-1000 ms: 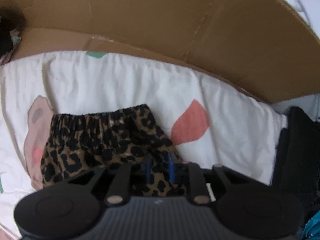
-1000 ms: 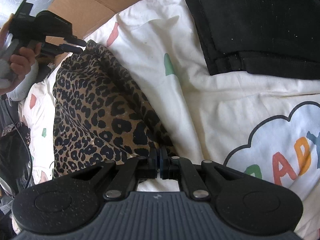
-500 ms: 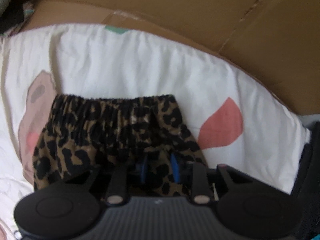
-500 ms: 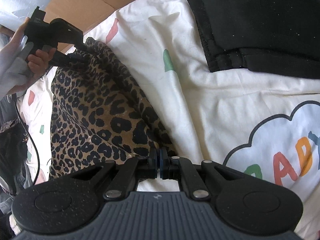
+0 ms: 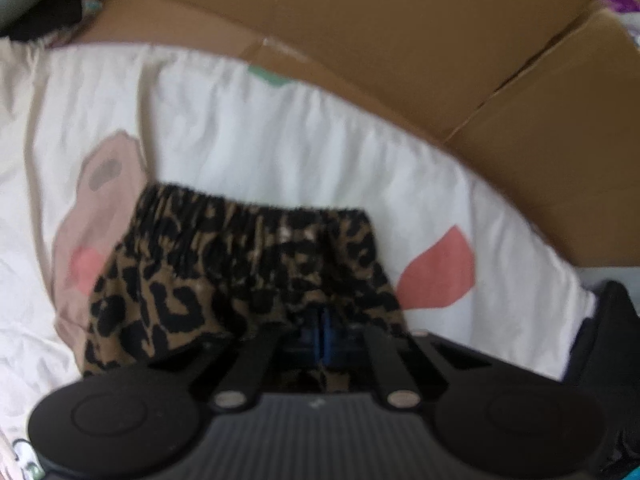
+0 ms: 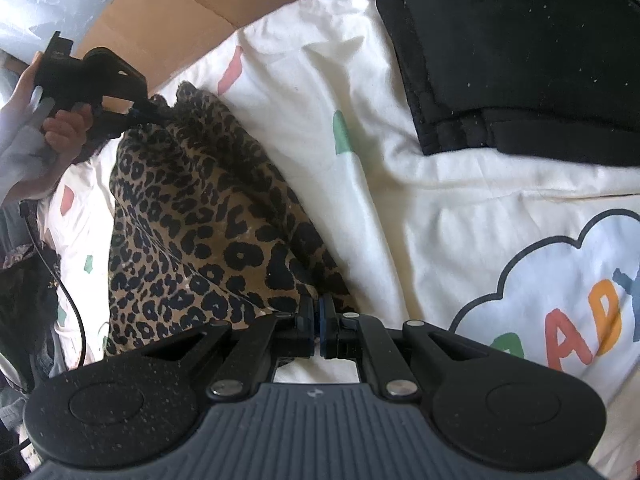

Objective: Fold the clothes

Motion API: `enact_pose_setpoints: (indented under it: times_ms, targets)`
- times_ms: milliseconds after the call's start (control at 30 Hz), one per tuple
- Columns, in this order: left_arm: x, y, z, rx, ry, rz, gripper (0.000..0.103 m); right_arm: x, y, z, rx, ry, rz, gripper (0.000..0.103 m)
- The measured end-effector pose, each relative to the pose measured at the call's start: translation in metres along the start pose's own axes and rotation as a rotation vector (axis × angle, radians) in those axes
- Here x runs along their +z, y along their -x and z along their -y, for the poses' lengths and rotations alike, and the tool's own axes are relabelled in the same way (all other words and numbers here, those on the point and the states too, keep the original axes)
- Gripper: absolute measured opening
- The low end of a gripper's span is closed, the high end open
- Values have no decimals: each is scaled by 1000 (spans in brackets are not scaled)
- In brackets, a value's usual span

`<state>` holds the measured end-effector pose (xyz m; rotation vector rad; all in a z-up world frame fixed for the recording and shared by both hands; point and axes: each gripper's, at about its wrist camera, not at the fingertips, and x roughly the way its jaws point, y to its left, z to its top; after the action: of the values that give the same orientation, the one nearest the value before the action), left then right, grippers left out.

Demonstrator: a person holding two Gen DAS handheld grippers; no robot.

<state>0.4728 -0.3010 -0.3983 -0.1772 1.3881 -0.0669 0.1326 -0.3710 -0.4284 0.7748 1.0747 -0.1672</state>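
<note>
A leopard-print garment (image 6: 200,220) with a gathered elastic waistband (image 5: 248,216) lies on a white printed sheet (image 6: 440,208). My left gripper (image 5: 322,328) is shut on the garment's edge near the waistband end; it also shows in the right wrist view (image 6: 148,114), pinching the far corner and lifting it slightly. My right gripper (image 6: 318,320) is shut on the near corner of the same garment. The cloth stretches between the two grippers.
A folded black garment (image 6: 520,60) lies on the sheet to the right, its edge also in the left wrist view (image 5: 612,340). A brown cardboard wall (image 5: 400,48) stands behind the sheet. A dark cable (image 6: 68,300) hangs at the left.
My left gripper has closed from a small gap onto the garment's edge and moved in over the cloth. The right gripper stays shut on its corner.
</note>
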Motion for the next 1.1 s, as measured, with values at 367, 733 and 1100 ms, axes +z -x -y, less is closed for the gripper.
enact_pose_setpoints:
  times_ms: [367, 733, 1100]
  targets:
    - [11, 32, 39, -66, -59, 45, 1, 4, 18, -8, -2, 21, 42, 0]
    - [-2, -27, 37, -79, -82, 26, 2, -7, -5, 6, -34, -30, -3, 0]
    - [-1, -40, 34, -110, -105, 78, 2, -6, -9, -5, -51, -8, 18, 0]
